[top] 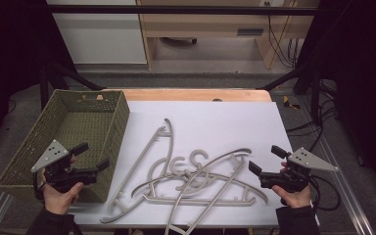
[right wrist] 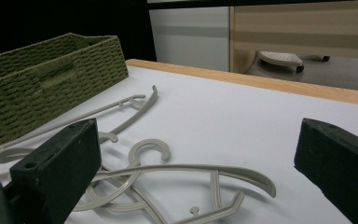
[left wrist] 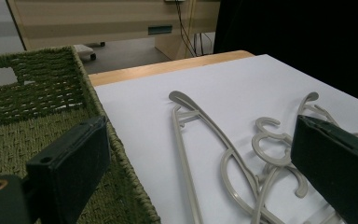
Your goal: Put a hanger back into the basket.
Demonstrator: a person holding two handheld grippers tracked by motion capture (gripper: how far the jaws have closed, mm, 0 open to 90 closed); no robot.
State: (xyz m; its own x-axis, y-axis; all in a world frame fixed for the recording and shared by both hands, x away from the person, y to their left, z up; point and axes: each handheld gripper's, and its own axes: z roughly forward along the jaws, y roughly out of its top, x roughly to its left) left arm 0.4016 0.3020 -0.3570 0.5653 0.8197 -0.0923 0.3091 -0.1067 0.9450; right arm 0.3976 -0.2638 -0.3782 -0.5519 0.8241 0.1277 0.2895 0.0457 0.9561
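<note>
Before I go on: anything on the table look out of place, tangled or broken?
The beige hangers lie in a loose, overlapping heap on the white sheet, hooks and arms crossing, so one may drag another when lifted. The green basket juts over the table's left edge. No visible breakage. Left gripper and right gripper are open, holding nothing.

The left tongs (left wrist: 205,163) stand wide apart with nothing between their black jaws. Under the left jaw is a green woven basket (left wrist: 37,93), its rim beside the white table (left wrist: 242,84). Several beige plastic clothes hangers (left wrist: 228,154) lie tangled on the white surface.
</note>
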